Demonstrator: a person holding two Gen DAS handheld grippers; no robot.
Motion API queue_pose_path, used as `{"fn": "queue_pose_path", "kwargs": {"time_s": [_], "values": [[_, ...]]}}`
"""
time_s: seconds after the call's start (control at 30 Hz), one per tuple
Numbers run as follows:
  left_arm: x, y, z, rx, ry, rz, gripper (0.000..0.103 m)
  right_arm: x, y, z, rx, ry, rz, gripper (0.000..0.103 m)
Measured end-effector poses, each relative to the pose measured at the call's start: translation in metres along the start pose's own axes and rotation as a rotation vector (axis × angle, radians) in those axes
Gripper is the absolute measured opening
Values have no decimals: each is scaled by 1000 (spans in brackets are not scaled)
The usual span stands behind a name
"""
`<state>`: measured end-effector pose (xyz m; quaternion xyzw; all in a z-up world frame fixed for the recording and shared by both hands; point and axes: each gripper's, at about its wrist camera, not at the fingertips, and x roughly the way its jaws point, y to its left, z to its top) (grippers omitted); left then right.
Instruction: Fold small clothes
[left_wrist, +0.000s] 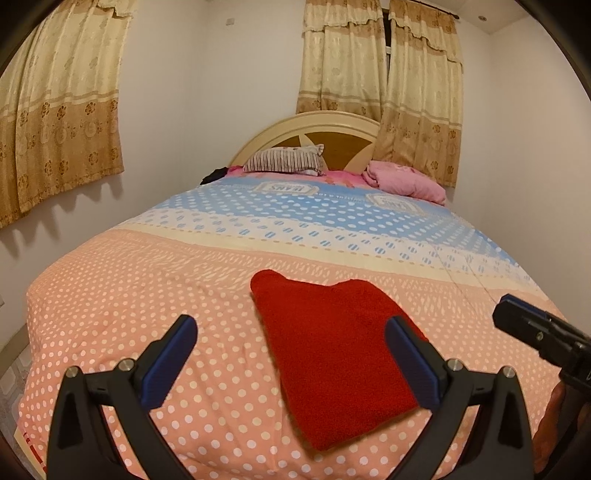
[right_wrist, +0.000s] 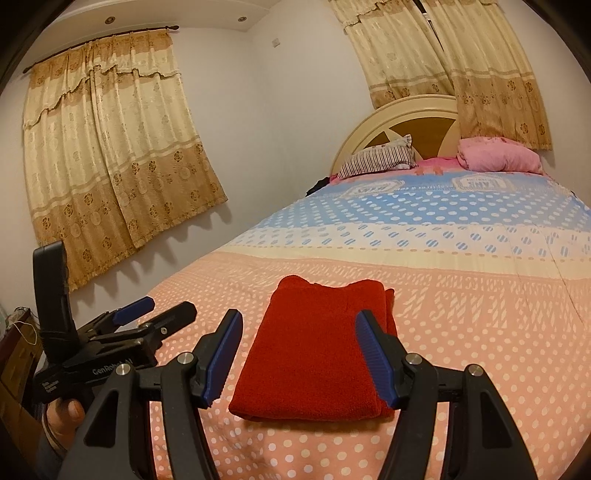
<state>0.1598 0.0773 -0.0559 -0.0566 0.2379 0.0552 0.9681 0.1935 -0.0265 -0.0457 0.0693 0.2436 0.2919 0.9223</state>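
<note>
A red cloth lies folded into a neat rectangle on the dotted bedspread. My left gripper hovers open above the cloth's near left side, nothing between its blue pads. The right gripper's tip shows at that view's right edge. In the right wrist view the same red cloth lies straight ahead, and my right gripper is open over its near end without touching it. The left gripper appears at the left there, held by a hand.
The bed has a striped pillow and a pink bundle at the headboard. Beige curtains hang on the left wall and behind the bed. The bedspread stretches wide to the right of the cloth.
</note>
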Motion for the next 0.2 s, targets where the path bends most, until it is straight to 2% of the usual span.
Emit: {"fn": "queue_pose_path", "kwargs": {"time_s": [0.2], "values": [[-1, -6, -2, 34, -11, 3, 103, 0, -2, -2, 4, 4, -4, 65]]}}
